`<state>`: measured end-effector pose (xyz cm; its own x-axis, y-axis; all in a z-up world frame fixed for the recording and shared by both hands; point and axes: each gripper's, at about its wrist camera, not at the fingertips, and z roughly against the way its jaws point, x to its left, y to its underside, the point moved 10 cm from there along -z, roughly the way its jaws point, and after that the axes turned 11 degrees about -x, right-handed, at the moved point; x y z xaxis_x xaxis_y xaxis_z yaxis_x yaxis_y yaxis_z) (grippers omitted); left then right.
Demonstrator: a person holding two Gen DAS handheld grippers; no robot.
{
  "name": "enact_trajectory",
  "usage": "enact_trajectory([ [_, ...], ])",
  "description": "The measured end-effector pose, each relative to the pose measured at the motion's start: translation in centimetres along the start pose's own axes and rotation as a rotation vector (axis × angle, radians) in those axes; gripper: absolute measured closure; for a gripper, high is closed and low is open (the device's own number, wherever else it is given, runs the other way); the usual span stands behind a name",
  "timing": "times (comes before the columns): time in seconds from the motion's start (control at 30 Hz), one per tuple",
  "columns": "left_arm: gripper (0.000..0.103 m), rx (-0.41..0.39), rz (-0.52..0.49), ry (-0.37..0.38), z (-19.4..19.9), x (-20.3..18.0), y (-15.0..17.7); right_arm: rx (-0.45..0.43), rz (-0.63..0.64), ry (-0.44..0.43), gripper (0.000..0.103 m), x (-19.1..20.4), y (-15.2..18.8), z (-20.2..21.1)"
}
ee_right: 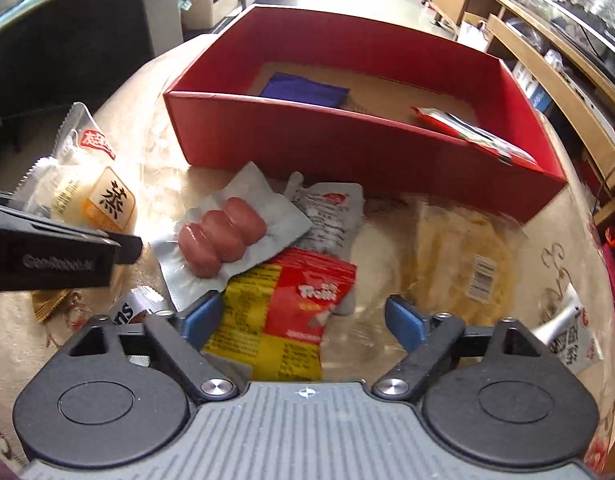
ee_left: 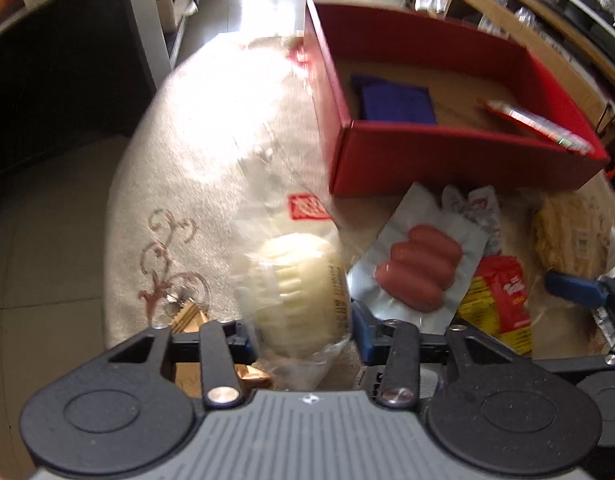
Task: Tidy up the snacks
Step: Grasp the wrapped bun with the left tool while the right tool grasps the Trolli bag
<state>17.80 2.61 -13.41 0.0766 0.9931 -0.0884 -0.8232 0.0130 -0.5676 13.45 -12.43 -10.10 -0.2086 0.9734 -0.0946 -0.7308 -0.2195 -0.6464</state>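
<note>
The left tool [ee_left: 303, 336] is clamped on a pale bun in a clear wrapper [ee_left: 299, 292], low over the bench [ee_left: 179, 184]. The right tool [ee_right: 303, 320] gapes wide above a red-and-yellow candy packet [ee_right: 291, 308], gripping nothing. Beyond both lie a sausage pack [ee_right: 221, 246] and the red box [ee_right: 347, 148], which holds a blue packet [ee_right: 303, 90].
</note>
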Motion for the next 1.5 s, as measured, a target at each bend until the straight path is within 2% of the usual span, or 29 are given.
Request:
enact_trajectory([
  [0.13,0.024,0.005,-0.025,0.014,-0.9,-0.9,-0.2,0.033,-0.006,0.008,0.017,0.0,0.5,-0.8],
  [0.17,0.024,0.001,-0.035,0.007,-1.0,-1.0,-0.2,0.023,-0.008,0.001,0.021,0.0,0.6,-0.8],
  [0.23,0.028,-0.003,-0.037,-0.012,-1.0,-1.1,-0.2,0.021,-0.008,-0.018,0.035,0.1,0.4,-0.4],
  [0.27,0.032,-0.005,-0.038,-0.019,-0.9,-1.0,-0.2,0.028,-0.015,-0.017,0.037,-0.1,0.5,-0.2],
  [0.33,0.050,-0.011,-0.039,-0.039,-0.7,-0.7,-0.4,0.031,-0.011,-0.019,0.040,-0.6,0.7,0.1],
  [0.4,0.061,-0.014,-0.013,-0.034,-0.3,0.0,-0.5,0.037,-0.024,-0.017,0.042,-1.2,0.9,0.4],
  [0.53,0.067,-0.010,0.036,0.000,0.1,0.3,-0.6,0.031,-0.031,-0.019,0.044,-2.0,1.2,1.4],
  [0.83,0.069,-0.053,-0.016,0.052,2.6,-1.5,-1.1,-0.035,-0.049,-0.021,0.045,-3.4,0.5,3.7],
  [1.13,0.070,-0.121,-0.032,0.093,4.8,-2.9,-2.5,-0.147,-0.023,0.016,0.045,-4.3,-1.9,6.3],
  [1.37,0.070,-0.130,-0.086,0.054,3.7,-3.3,-2.1,-0.171,-0.008,0.051,0.045,-4.8,-2.4,6.4],
  [1.5,0.069,-0.143,-0.153,0.025,2.7,-3.8,-1.9,-0.168,-0.004,0.055,0.045,-4.8,-2.5,6.3],
])
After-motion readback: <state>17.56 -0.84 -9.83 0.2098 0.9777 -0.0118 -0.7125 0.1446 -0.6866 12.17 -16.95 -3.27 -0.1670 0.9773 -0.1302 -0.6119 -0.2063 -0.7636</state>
